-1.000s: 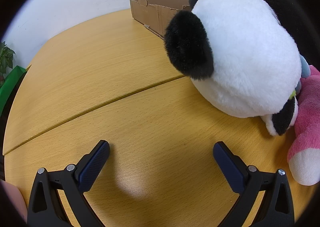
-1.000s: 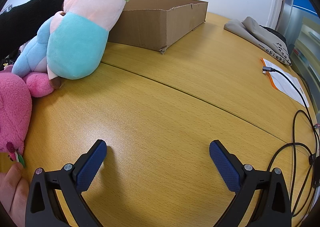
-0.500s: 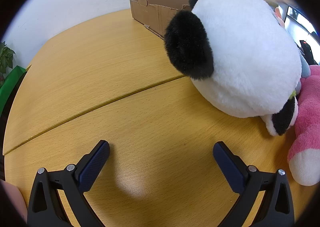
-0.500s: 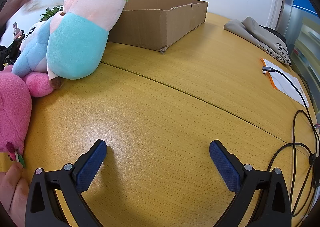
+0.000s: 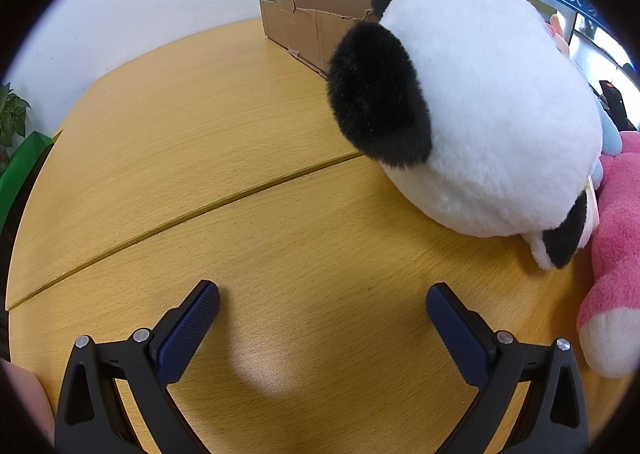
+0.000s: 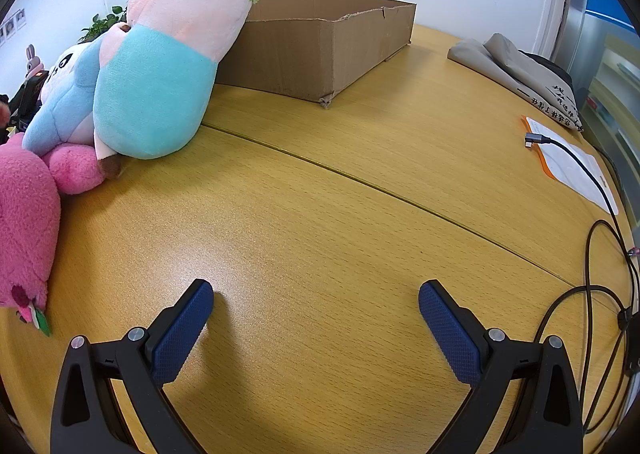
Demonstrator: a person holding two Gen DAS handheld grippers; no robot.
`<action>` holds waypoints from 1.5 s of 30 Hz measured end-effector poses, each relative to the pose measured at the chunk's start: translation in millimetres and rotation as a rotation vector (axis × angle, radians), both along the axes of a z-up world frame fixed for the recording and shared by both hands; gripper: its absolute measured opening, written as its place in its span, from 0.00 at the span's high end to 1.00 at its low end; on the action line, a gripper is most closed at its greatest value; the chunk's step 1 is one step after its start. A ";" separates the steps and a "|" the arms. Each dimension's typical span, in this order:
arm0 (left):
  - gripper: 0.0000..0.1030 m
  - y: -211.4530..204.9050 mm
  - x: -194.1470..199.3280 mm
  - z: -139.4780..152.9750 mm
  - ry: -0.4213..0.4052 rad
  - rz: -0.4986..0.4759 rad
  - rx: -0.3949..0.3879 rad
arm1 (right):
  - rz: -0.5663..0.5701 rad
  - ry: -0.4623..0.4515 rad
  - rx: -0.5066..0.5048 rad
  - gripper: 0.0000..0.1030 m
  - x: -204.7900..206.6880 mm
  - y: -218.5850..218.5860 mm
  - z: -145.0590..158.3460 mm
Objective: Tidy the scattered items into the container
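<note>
Left wrist view: your left gripper (image 5: pixel 322 300) and right gripper (image 6: pixel 316 300) gape wide, empty. Panda plush (image 5: pixel 492 106) lies mid-table before the cardboard box (image 6: pixel 332 50); pinch its body deeply, then lift.

Both grippers are black with dark blue, cross-hatched pads (image 5: pixel 188 330), left gripper (image 5: pixel 322 310) and right gripper (image 6: pixel 316 304) alike. Under the fingers the table (image 6: pixel 320 190) is honey-yellow wood grain. Ahead and right of the left fingers lies a white panda plush (image 5: pixel 492 102) with black patches. Ahead and left of the right fingers, a pale pink and turquoise plush (image 6: pixel 168 66) wears a green tuft, beside a hot pink plush (image 6: pixel 24 222). Beyond stands a plain brown cardboard box (image 6: pixel 320 50).
</note>
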State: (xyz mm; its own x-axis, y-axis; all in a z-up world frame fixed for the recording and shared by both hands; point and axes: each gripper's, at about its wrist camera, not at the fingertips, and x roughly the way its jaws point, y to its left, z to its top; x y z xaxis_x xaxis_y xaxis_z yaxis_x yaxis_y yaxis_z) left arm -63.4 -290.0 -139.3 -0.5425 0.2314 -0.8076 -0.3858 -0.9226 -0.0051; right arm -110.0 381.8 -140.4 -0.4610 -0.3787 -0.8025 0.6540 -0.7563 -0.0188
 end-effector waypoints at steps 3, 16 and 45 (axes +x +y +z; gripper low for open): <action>0.00 -2.8 -0.7 0.0 0.000 -0.002 -0.001 | 0.000 0.000 0.000 0.00 0.0 0.0 0.0; 0.00 -10.0 -6.0 -0.2 0.000 0.041 0.002 | -0.504 0.000 0.001 0.00 48.8 -2.1 3.4; 0.01 83.9 153.7 141.7 0.229 0.251 0.535 | -0.154 0.266 -0.322 0.00 187.2 -107.8 149.1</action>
State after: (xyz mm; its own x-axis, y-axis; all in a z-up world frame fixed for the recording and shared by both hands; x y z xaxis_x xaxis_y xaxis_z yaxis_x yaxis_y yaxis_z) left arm 90.3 -206.2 2.4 -0.7782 0.4137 -0.4725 -0.2036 -0.8779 -0.4335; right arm 77.2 274.1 8.7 -0.7060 -0.5008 -0.5008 0.5375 -0.8393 0.0816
